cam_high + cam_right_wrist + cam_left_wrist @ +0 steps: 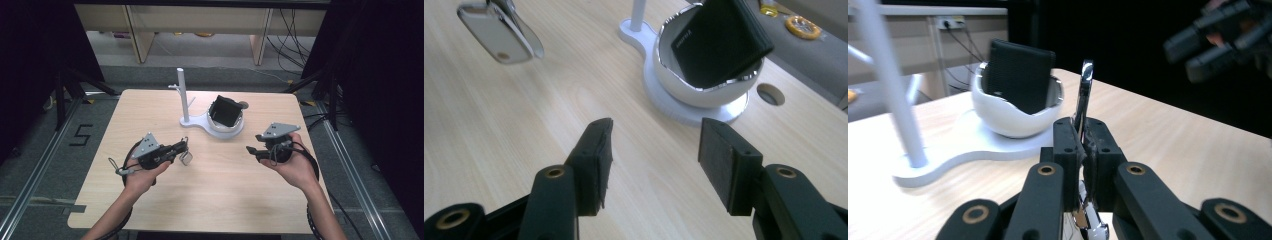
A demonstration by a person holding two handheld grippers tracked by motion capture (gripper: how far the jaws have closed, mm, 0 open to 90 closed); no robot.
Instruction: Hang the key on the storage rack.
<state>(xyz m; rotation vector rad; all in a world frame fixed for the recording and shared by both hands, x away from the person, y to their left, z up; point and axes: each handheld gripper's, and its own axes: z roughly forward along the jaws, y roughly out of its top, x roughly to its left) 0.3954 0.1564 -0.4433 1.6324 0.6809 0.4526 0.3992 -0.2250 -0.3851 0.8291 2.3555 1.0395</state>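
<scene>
left gripper clamps a shiny, flat metal tag, held on edge. right gripper stands open and empty. both are near the white bowl.

Small shiny silver metal piece, flat and rounded like a polished tag, clamped edge-on between the left tongs, held above the pale wooden surface, glossy face catching light

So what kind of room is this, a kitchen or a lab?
Most likely a lab or recording room, not a kitchen. A bare wooden table stands between black stands and metal floor rails, loose cables trail behind it, and a taped number marks the floor.
</scene>
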